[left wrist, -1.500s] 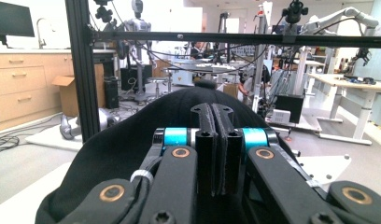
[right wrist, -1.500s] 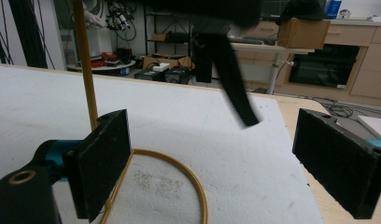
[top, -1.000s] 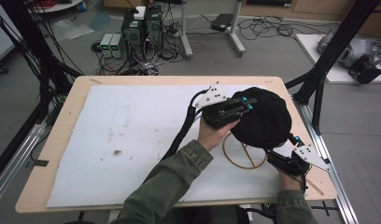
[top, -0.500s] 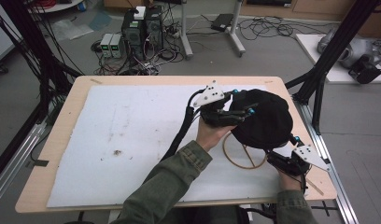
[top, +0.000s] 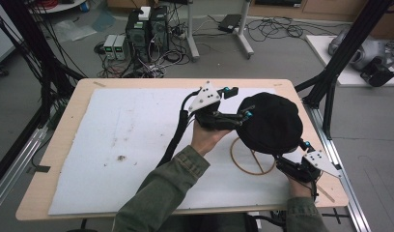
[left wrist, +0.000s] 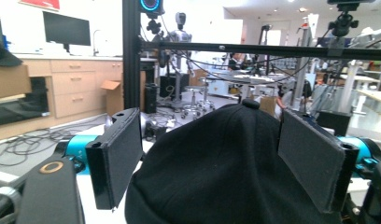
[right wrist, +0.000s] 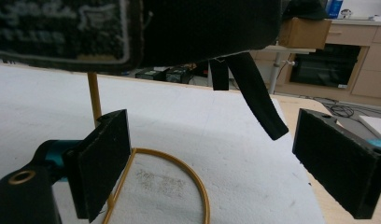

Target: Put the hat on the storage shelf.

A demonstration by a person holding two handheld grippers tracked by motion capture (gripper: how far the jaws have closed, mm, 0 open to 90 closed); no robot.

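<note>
Slightly drawn back leftward since the earlier frame, the left tool (top: 244, 115) is being held spread beside a black cap (top: 272, 123). Right of centre, the cap is being carried on a gold wire stand (top: 253, 162) above the tabletop (top: 79, 96). Lower right, the right tool (top: 281, 163) is being held spread, empty.

Lab rm: grey floor (top: 282, 53) w/ cables, wood cabinets (left wrist: 72, 88), black frame post (left wrist: 131, 51).

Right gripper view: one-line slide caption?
Open right gripper below a black cap on a gold wire stand, strap dangling.
</note>
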